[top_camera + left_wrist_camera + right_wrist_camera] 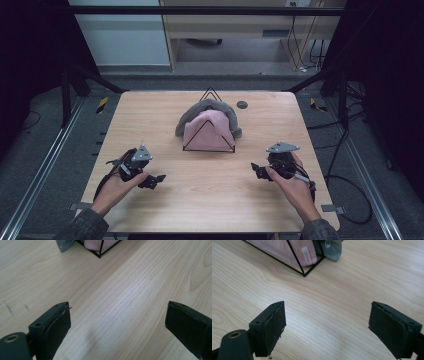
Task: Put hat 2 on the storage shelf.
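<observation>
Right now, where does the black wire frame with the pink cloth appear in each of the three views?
High view: the black wire frame stands at the table's middle, beyond both tools.
Left gripper view: one corner at the top edge, left of centre.
Right gripper view: its base corner at the top, left of centre.
Shared landmark: the grey cloth beside the pink cloth.

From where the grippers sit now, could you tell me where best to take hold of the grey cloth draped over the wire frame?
Probably the grey cloth at its right end, hanging free beside the wire frame's near corner. Come in from the right with the right gripper, open, so the fingers pinch that loose flap, not the pink cloth.
</observation>
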`<state>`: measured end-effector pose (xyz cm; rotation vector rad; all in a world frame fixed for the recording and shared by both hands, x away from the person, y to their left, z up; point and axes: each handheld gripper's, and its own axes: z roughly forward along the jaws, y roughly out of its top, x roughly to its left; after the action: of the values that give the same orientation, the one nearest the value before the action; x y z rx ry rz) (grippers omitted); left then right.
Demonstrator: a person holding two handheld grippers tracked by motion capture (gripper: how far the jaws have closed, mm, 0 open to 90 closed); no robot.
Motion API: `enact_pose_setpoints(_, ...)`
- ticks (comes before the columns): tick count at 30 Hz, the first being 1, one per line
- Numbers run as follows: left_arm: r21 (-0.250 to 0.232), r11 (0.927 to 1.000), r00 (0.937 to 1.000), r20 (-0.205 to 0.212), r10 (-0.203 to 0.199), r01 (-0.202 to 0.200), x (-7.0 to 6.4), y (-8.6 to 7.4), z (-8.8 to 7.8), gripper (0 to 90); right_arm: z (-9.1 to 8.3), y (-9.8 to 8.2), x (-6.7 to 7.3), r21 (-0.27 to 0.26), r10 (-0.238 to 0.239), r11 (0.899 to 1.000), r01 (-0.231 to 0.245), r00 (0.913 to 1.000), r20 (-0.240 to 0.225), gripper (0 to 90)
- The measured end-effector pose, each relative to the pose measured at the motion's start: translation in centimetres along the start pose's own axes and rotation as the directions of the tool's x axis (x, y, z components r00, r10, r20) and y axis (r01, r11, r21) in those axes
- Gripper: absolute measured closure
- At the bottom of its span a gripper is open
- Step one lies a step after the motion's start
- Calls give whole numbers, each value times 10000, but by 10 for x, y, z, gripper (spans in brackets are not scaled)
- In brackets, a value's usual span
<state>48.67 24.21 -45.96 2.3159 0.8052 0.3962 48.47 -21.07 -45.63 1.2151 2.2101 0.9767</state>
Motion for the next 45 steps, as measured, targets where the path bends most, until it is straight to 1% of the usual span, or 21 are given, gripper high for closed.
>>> enact_pose_setpoints(2, 52, 10000, 10000, 82, -52, 51, -1, -3, 4, 59, 2, -3, -1, 82, 30, 10000, -30, 10000, -18, 140)
enact_pose_setpoints(5, 220, 9997, 9999, 148, -86, 83, -1, -8, 10, 59, 6, -7, -1, 171, 183, 9997, -179, 9996, -237, 131)
enact_pose_setpoints(9, 397, 9992, 9997, 218, -55, 47, -2, -13, 16, 59, 11, -13, 0, 474, 153, 9988, -142, 9996, -234, 127)
enact_pose_setpoints(11, 473, 9989, 9996, 279, -67, 54, -3, -15, 18, 59, 13, -15, 1, 568, 111, 9983, -94, 9995, -296, 127)
enact_pose_setpoints(12, 554, 9985, 9996, 275, -4, -11, -3, -15, 18, 59, 15, -16, 2, 641, 144, 9979, -121, 9993, -359, 127)
enact_pose_setpoints(13, 525, 9986, 9995, 307, -60, 44, -4, -16, 20, 58, 16, -18, 4, 711, 126, 9974, -98, 9991, -394, 127)
enact_pose_setpoints(14, 595, 9982, 9994, 336, -4, -16, -5, -17, 21, 58, 18, -19, 5, 780, 164, 9969, -130, 9989, -436, 127)
enact_pose_setpoints(16, 636, 9980, 9992, 394, 12, -37, -7, -18, 22, 57, 20, -22, 6, 877, 96, 9961, -56, 9989, -457, 127)
enact_pose_setpoints(17, 743, 9972, 9991, 426, 80, -112, -7, -18, 23, 55, 21, -23, 7, 899, 87, 9959, -41, 9987, -504, 126)
enact_pose_setpoints(19, 789, 9969, 9989, 465, 22, -59, -8, -20, 26, 53, 23, -24, 9, 1036, 0, 9946, 51, 9988, -490, 123)
enact_pose_setpoints(20, 894, 9959, 9988, 476, 75, -117, -7, -21, 27, 52, 24, -24, 10, 1068, -17, 9943, 72, 9987, -515, 123)
enact_pose_setpoints(22, 896, 9960, 9985, 553, 6, -56, -7, -22, 28, 39, 26, -25, 11, 1128, -6, 9936, 66, 9986, -526, 120)
enact_pose_setpoints(26, 788, 9969, 9983, 570, -131, 86, -8, -23, 29, 24, 30, -28, 14, 1250, -54, 9921, 124, 9984, -568, 118)
enact_pose_setpoints(28, 678, 9976, 9983, 568, -158, 120, -9, -24, 30, 11, 32, -30, 15, 1382, -139, 9902, 220, 9982, -587, 116)
enact_pose_setpoints(29, 712, 9975, 9984, 565, -79, 38, -9, -24, 29, 7, 32, -30, 16, 1422, -142, 9896, 226, 9981, -599, 110)
enact_pose_setpoints(32, 526, 9985, 9983, 557, -147, 118, -9, -26, 30, 0, 32, -31, 17, 1418, -74, 9898, 156, 9983, -585, 99)
enact_pose_setpoints(33, 528, 9986, 9984, 549, -113, 84, -9, -27, 30, 0, 33, -31, 17, 1399, -80, 9900, 163, 9982, -603, 93)
enact_pose_setpoints(38, 361, 9991, 9987, 432, -257, 241, -11, -28, 30, 0, 34, -32, 19, 1258, -66, 9920, 135, 9984, -554, 58)
enact_pose_setpoints(41, 311, 9993, 9987, 453, -239, 225, -11, -29, 30, 0, 35, -35, 20, 964, -48, 9953, 103, 9984, -572, 41)
enact_pose_setpoints(42, 284, 9993, 9986, 452, -271, 258, -11, -29, 30, 0, 35, -37, 21, 847, -5, 9964, 49, 9987, -513, 38)
enact_pose_setpoints(45, 292, 9993, 9986, 472, -253, 240, -11, -29, 30, 0, 35, -42, 21, 383, -43, 9992, 62, 9988, -492, 33)
